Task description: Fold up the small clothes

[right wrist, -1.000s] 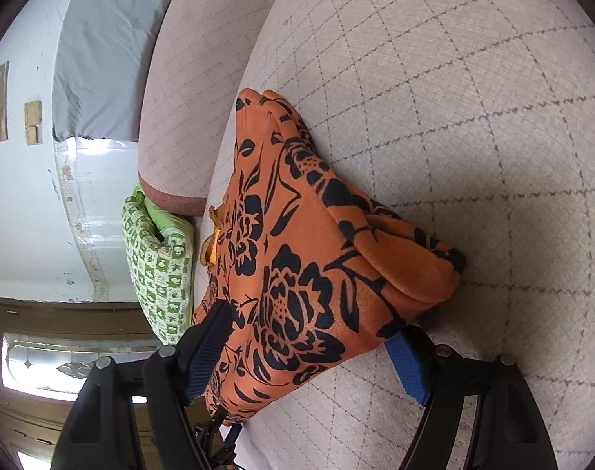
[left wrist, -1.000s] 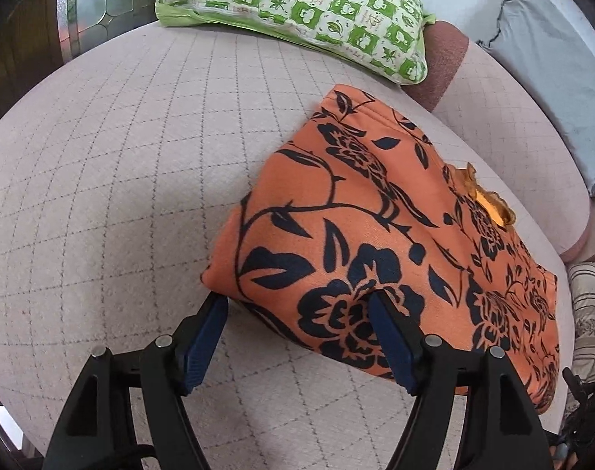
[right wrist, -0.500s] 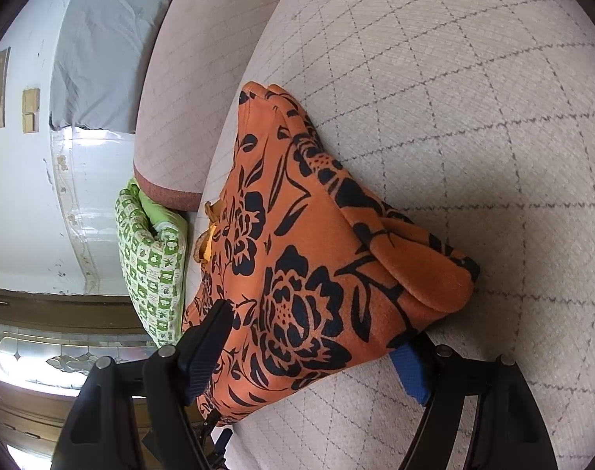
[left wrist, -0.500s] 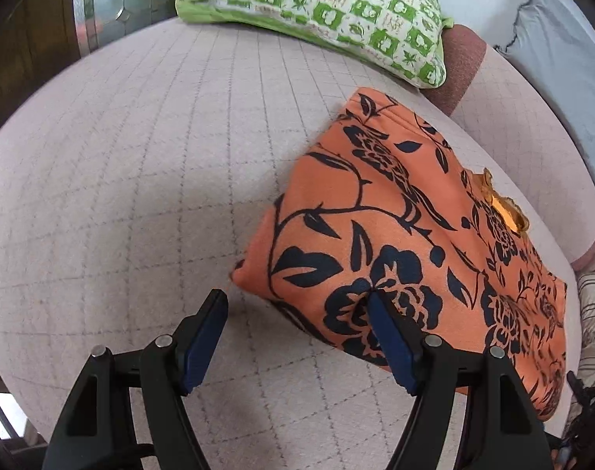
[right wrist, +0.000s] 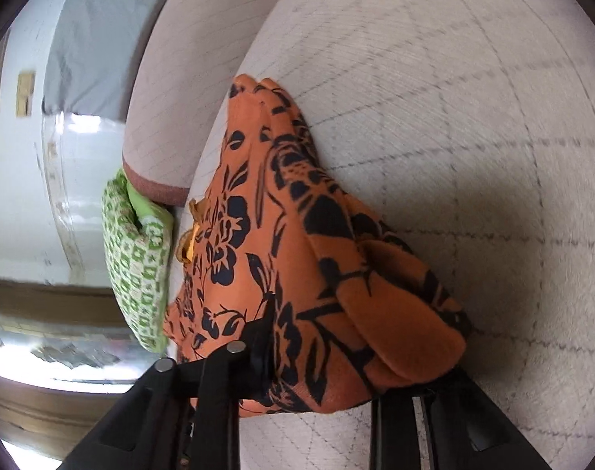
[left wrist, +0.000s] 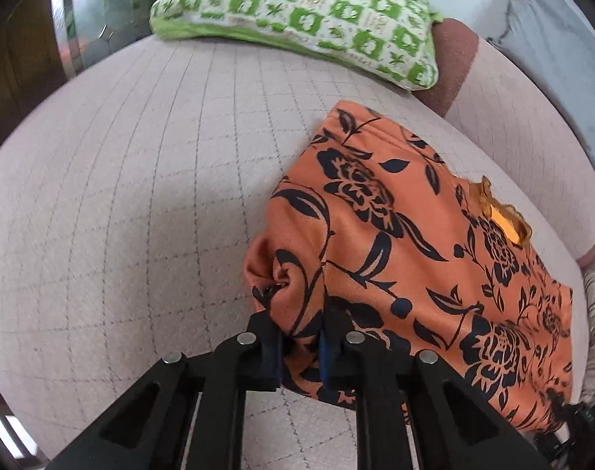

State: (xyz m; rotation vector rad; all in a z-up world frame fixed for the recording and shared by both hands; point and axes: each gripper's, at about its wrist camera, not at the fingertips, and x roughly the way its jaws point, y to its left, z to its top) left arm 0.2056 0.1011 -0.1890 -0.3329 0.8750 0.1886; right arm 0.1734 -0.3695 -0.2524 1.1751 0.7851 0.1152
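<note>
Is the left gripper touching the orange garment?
Touching. The left wrist view shows the left gripper with jaws closing on a bunched corner of the orange garment.

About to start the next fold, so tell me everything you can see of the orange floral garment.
The orange garment, soft fabric printed with black flowers, lies folded in layers on the quilted sofa seat. A yellow-orange frill peeks out at its far edge. The left gripper and right gripper are closing on its bunched near corners.
</note>
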